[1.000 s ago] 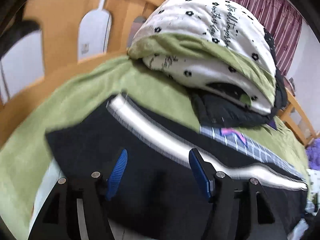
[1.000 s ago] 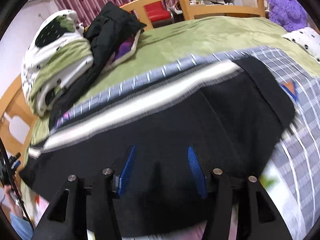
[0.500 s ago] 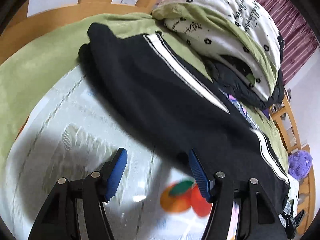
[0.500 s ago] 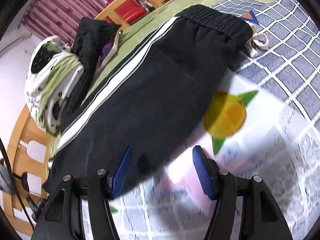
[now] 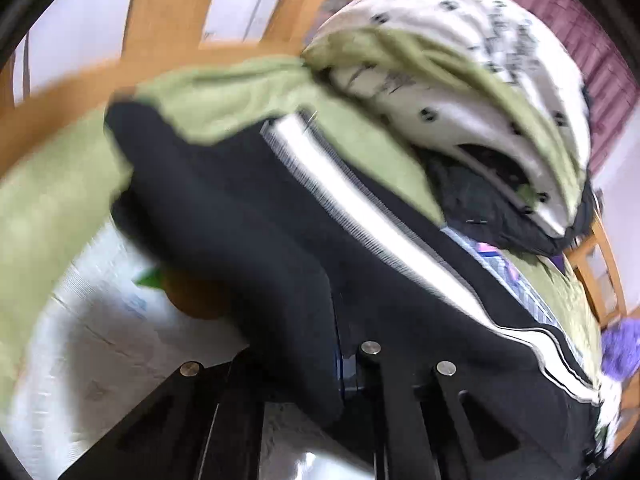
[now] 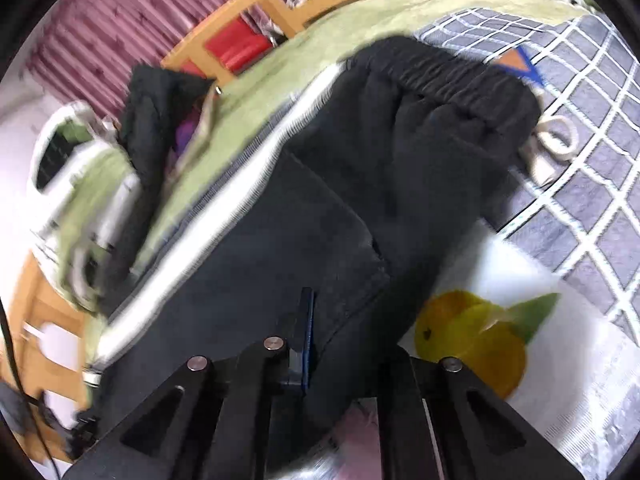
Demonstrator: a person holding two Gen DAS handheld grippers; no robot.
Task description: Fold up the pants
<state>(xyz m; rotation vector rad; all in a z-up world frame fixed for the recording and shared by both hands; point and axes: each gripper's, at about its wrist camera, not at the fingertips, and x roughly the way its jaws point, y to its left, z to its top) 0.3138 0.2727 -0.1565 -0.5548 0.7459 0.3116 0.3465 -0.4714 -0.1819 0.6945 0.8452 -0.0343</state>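
Bed (image 6: 360,12): covered by a green sheet, with a grey checked blanket and a white fruit-print cloth on the near side; wooden frame behind.
Bedding pile (image 5: 460,60): white dotted and green quilts stacked at the far end of the bed, a dark garment tucked under them.
Pants (image 6: 320,200): black with a white side stripe, lay lengthwise across the bed over the blanket and sheet; elastic waistband and white drawstring toward the right wrist view's far right, leg end toward the left wrist view's far left.
Left gripper (image 5: 340,360): jaws clenched on a raised fold of the black pants fabric near the leg end.
Right gripper (image 6: 320,344): jaws clamped on the pants' near edge below the waistband; fabric bunched over one finger.
Sharpness: both views motion-blurred.
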